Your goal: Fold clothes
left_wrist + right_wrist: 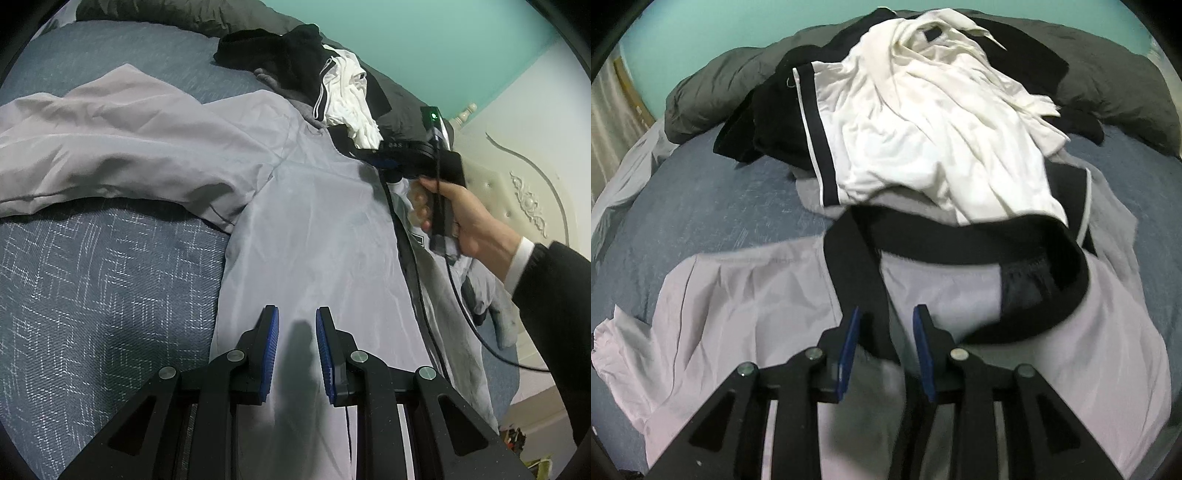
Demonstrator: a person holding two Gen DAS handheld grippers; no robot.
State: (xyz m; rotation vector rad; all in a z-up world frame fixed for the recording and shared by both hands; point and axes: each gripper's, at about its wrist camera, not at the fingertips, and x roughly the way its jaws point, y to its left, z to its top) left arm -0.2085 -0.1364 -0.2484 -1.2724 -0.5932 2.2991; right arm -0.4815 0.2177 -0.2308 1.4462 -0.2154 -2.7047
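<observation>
So the right gripper point(885, 354) has its blue fingers point(849, 350) parted a fair bit, and the black collar band point(857, 266) of the pale grey jacket point(746, 306) runs right down into the gap between them. The pads look clear of the cloth on both sides, so I'd say it's straddling the band, not pinching it, though there's some blur there and I can't swear to it. The left gripper point(297, 354) is parted about the same, with nothing between its fingers point(271, 350), just its own shadow on the jacket's flat grey panel right beneath it. What matters here: the jacket's long axis runs straight away from the left fingers toward the collar end, where the right hand point(461, 218) is holding its gripper, so the right is way nearer the collar and the left is nearer the hem. One sleeve point(110, 147) flops out sideways to the left across the blue bed cover point(92, 295). Beyond the collar there's a heap with a white garment point(923, 122) on top of black clothes point(768, 122), none of it folded. The jacket's far side sits behind the right hand and its cable point(417, 280), and the hem is cut off under the left gripper, so I can't tell how those lie.
</observation>
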